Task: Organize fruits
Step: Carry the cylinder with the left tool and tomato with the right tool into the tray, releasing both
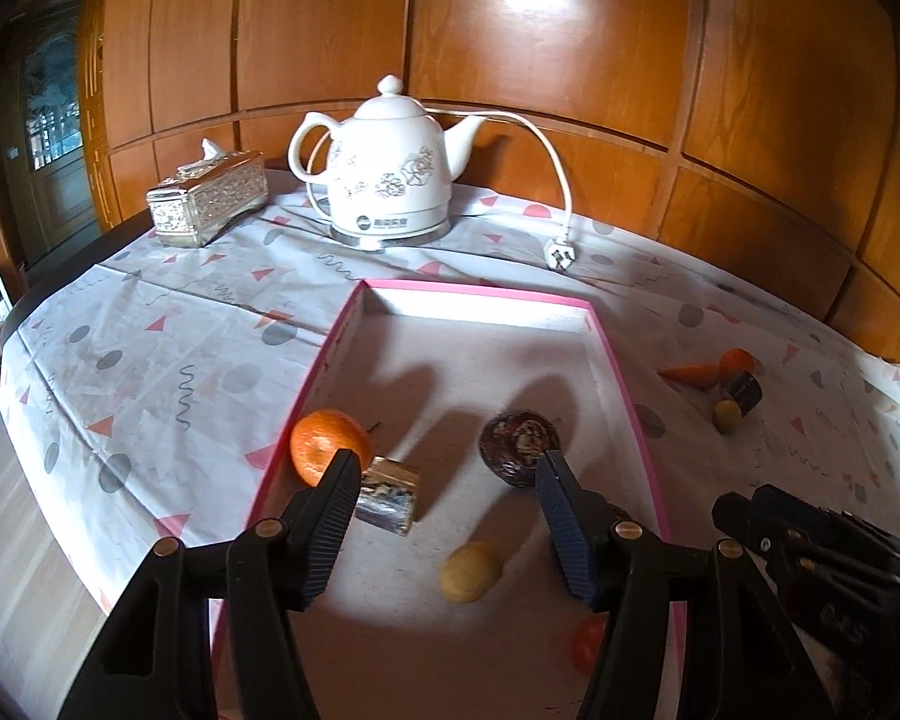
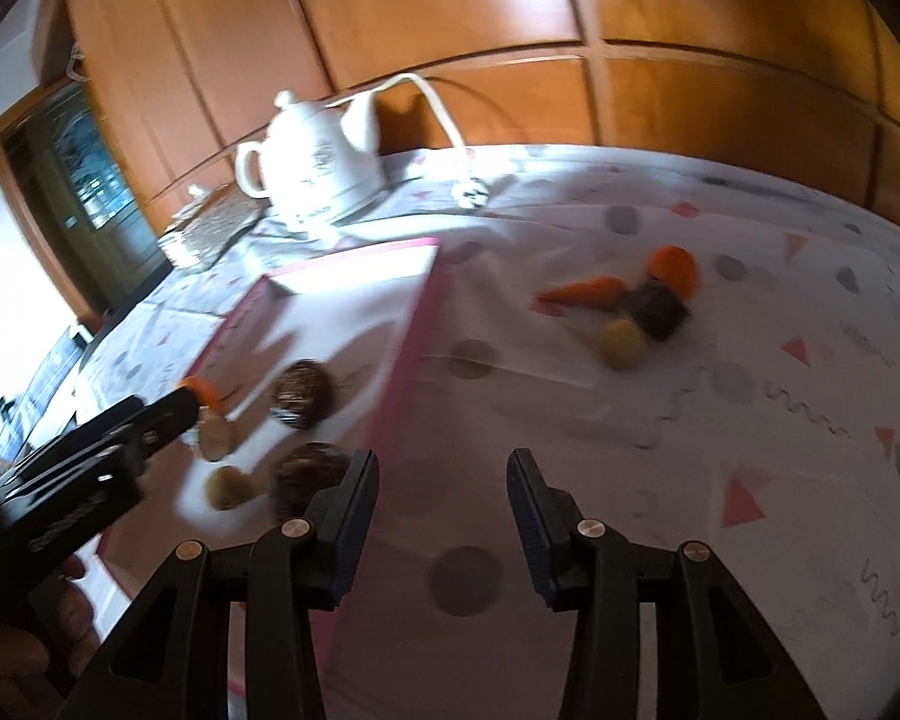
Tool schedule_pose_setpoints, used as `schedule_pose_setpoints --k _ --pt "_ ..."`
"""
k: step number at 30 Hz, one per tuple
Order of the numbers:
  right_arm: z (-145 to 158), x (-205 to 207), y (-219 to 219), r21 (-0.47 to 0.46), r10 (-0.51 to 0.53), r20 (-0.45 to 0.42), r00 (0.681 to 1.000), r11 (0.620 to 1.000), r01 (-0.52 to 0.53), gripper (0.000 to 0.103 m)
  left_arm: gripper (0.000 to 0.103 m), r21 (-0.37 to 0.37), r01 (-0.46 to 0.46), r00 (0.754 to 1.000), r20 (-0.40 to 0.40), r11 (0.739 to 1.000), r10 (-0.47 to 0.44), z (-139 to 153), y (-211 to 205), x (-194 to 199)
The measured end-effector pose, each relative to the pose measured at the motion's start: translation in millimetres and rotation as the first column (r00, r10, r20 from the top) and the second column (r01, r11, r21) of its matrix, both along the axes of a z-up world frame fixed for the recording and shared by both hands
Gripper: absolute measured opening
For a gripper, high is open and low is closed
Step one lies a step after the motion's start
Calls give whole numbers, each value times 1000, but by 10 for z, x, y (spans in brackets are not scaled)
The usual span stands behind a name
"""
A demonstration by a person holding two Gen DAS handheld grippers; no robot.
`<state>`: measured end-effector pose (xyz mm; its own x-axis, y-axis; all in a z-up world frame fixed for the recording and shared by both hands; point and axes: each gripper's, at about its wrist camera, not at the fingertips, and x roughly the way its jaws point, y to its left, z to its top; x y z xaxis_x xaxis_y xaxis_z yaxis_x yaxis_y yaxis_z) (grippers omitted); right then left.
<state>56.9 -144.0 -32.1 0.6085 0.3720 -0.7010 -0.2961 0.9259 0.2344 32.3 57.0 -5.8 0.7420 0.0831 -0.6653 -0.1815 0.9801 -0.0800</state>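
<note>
While both grippers hang wide open holding nothing, send the right gripper (image 2: 441,516) across the bench to the yellow fruit (image 2: 622,343) lying outside the pink tray (image 2: 417,324), fingers straddling it

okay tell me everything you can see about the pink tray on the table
The pink tray is a shallow rectangular box with thin pink walls and a pale, matte floor, cardboard by the look of it. It lies flat on the patterned tablecloth, in front of the white kettle. Inside lie a tangerine, a foil-wrapped block, a dark wrinkled fruit and a small yellowish fruit. The open left gripper hovers above it.
</note>
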Motion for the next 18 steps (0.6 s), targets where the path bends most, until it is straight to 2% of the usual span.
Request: schedule_pose_setpoints --k 10,18 --pt "-160 185 -490 -29 -156 -23 988 987 155 45 64 4 119 993 9 993 -119 74 -326 50" --pt "-189 372 -671 -26 -201 -32 979 979 200 45 64 18 184 983 6 983 -184 104 -571 126"
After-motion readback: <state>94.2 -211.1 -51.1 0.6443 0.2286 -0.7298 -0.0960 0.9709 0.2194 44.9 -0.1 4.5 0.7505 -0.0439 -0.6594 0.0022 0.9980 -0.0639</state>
